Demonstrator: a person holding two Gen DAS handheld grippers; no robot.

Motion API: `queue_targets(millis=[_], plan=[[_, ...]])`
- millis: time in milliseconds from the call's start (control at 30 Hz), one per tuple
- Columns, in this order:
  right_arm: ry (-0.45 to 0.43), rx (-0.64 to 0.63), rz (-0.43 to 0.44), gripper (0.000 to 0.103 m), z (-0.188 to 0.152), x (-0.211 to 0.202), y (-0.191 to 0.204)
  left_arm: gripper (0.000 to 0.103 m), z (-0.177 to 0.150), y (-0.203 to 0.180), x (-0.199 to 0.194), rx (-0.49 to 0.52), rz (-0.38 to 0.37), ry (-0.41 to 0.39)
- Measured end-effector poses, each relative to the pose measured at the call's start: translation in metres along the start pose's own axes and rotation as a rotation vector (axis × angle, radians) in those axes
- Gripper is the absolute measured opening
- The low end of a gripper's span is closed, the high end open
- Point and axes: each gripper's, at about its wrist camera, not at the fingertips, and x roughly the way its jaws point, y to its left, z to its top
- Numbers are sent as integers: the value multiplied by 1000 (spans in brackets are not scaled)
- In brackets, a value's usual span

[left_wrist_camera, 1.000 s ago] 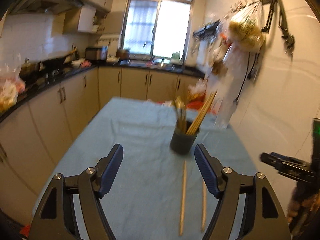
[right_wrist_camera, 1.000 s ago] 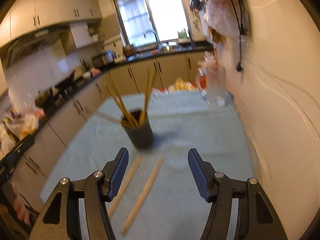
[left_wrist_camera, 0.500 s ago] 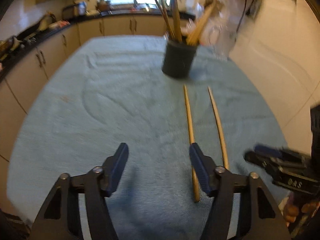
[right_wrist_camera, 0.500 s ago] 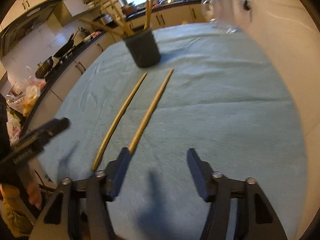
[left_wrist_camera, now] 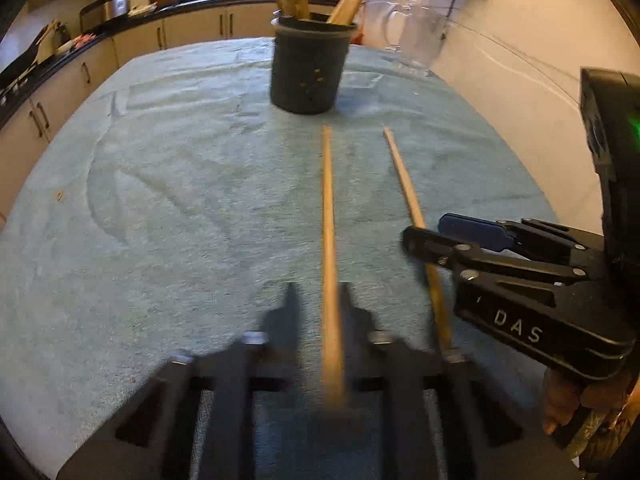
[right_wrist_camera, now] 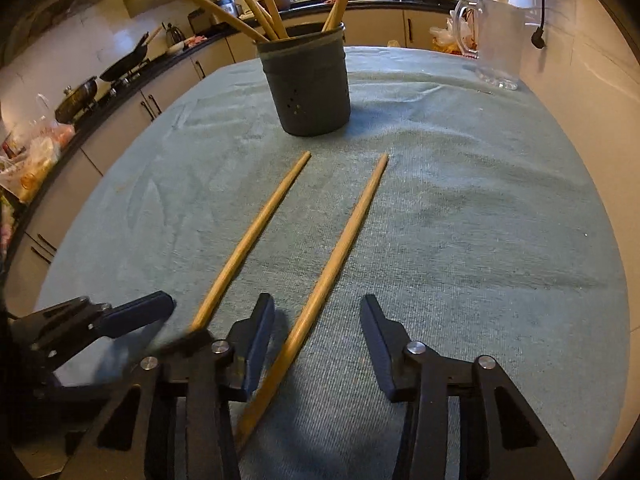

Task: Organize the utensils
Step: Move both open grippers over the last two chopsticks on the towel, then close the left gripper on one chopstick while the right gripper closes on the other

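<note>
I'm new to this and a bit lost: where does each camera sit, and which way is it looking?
Left wrist: on the left gripper, looking along the left chopstick toward the utensil holder; right gripper and a hand show.
Right wrist: on the right gripper, looking along the right chopstick; the left gripper intrudes.
Shared: both chopsticks, holder, glass pitcher, tablecloth.

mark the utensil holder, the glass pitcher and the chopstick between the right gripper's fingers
utensil holder (right_wrist_camera: 310, 88), right wrist view, front wall of the dark cup.
glass pitcher (right_wrist_camera: 498, 42), right wrist view, middle of its clear body.
right chopstick (right_wrist_camera: 344, 240), right wrist view, mid-shaft, ahead of the fingers.
</note>
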Motion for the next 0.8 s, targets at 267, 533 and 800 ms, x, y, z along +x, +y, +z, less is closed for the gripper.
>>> queue_targets(millis=[267, 533, 800], plan=[[24, 26, -79, 9, -11, -13, -17, 7, -6, 30, -13, -132, -7, 43], [36, 65, -80, 18, -52, -46, -37, 24, -21, 26, -34, -142, -57, 83], [17, 65, -125, 45, -63, -53, -43, 43, -17, 26, -50, -104, 52, -16]])
